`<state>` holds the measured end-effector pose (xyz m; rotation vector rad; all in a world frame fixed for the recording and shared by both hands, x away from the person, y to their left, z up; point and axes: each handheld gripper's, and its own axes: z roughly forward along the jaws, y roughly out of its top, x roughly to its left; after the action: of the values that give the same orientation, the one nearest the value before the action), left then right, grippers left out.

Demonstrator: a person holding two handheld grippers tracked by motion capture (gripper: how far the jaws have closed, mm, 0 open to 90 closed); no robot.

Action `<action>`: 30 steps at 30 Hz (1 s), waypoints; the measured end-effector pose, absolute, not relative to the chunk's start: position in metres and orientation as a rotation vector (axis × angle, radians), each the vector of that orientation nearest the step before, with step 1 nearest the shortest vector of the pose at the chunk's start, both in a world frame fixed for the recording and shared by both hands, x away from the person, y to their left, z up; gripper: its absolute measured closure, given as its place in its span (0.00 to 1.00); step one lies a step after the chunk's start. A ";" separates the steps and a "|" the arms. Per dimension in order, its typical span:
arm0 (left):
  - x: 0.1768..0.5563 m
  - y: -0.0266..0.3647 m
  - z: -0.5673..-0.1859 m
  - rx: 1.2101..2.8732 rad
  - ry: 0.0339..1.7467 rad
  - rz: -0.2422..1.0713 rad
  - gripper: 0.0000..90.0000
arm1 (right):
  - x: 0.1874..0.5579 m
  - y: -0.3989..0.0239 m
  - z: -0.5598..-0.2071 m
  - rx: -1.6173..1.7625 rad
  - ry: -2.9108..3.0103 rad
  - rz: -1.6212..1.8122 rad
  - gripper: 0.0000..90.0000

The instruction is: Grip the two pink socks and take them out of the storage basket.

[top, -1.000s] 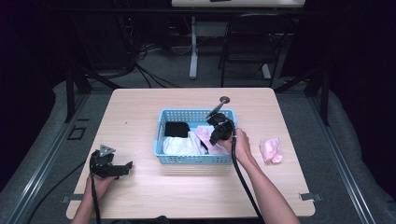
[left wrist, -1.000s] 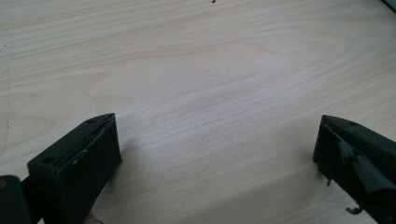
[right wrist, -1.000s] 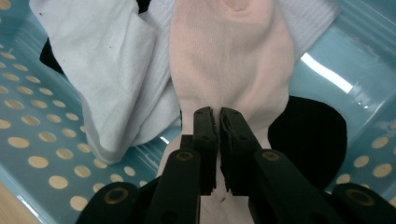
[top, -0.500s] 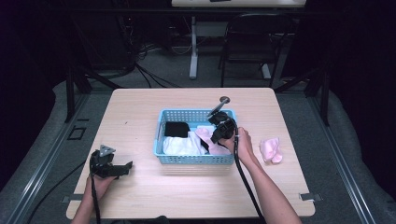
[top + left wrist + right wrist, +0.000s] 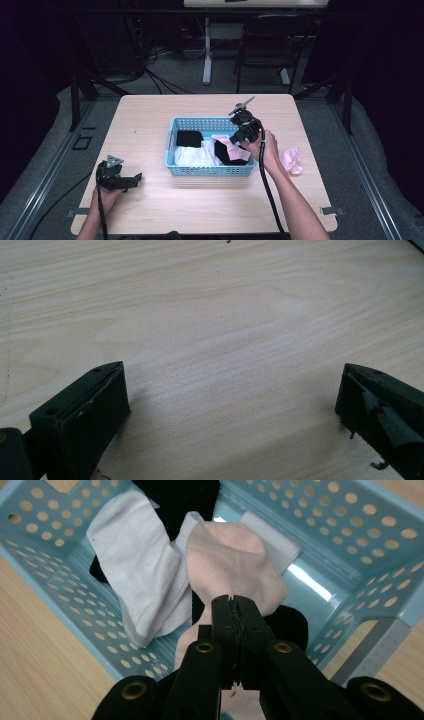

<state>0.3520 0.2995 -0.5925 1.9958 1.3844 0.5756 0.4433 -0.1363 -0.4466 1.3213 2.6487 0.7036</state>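
The pale pink fabric sock (image 5: 232, 562) hangs from the right gripper (image 5: 233, 605) above the light blue perforated plastic basket (image 5: 350, 540), at the basket's right end in the high view. The jaws of the right gripper are pressed together on a fold of this sock, with pink fabric showing above and below the closed tips.

Risks from this position: the grip covers only a small pinch of cloth, so the sock may slip free if lifted sharply. Its lower end drapes over the white cloth sock (image 5: 142, 580) and the black sock (image 5: 187, 505), so it may drag either over the basket wall.

A second pink sock (image 5: 291, 161) lies on the light wooden worktop (image 5: 150, 120), right of the basket. The left gripper (image 5: 230, 405) rests on the worktop with jaws wide apart, holding nothing.
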 end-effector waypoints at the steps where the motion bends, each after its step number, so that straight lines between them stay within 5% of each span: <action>1: 0.352 0.300 -0.592 1.996 1.384 0.575 0.01 | 0.442 -0.137 -0.444 1.321 2.640 0.720 0.99; 30: 0.352 0.299 -0.592 1.996 1.385 0.576 0.01 | 0.419 -0.155 -0.374 1.232 2.533 0.825 0.99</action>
<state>0.3519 0.2995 -0.5925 1.9956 1.3848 0.5756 0.4188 -0.1547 -0.3736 1.2317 2.5329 0.8249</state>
